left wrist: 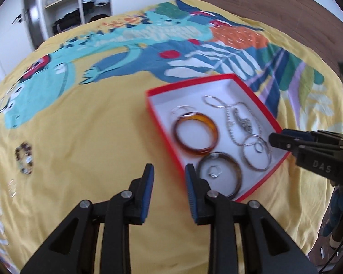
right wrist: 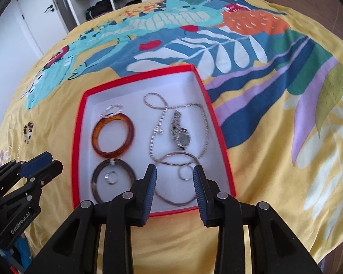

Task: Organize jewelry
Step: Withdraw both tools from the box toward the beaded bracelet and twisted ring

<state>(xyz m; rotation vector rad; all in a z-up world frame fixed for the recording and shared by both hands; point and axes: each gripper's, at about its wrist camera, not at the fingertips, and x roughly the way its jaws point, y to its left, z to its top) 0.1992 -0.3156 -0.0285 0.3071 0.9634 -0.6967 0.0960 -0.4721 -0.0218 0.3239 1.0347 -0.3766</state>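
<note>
We see the red box (right wrist: 219,123) on the yellow bedspread (right wrist: 274,182), lidless, holding an amber bangle (right wrist: 113,134), dark bangle (right wrist: 113,179), chain necklace (right wrist: 157,125), watch (right wrist: 180,134) and thin silver hoops (right wrist: 178,178). Our right gripper (right wrist: 175,183) hangs over the box's near edge, jaws parted, nothing between. Our left gripper (left wrist: 169,186) sits at the box's near-left corner, also parted and empty. A beaded bracelet (left wrist: 24,158) lies alone, well left of the box, with bare spread all round it.
</note>
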